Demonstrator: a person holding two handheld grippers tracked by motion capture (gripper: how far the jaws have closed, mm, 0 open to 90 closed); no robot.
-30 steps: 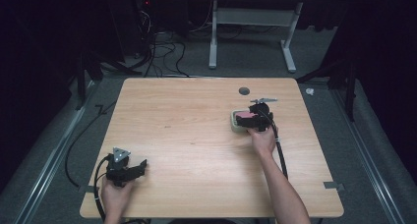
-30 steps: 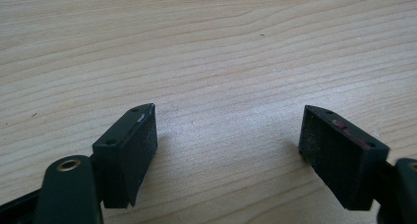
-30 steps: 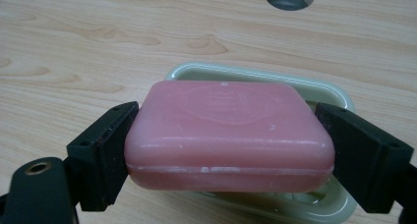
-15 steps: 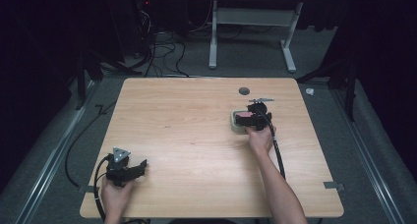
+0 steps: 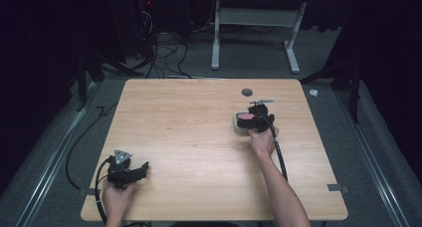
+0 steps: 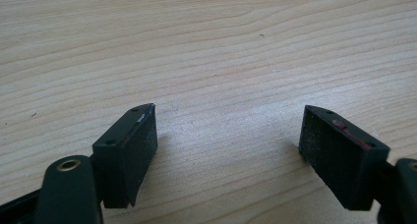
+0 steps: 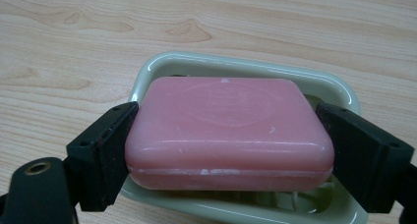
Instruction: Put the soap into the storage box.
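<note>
The right claw (image 7: 228, 150) grips the pink soap (image 7: 228, 135) by its two short ends, jaws pressed against them. The soap sits in the green dish (image 7: 246, 69) just under the claw. The left claw (image 6: 228, 155) rests released, jaws spread over bare surface (image 6: 206, 47).

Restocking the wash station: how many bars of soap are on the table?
1. The pink soap bar sits over the pale green dish on the table's right side, clamped between the right gripper's jaws.
</note>
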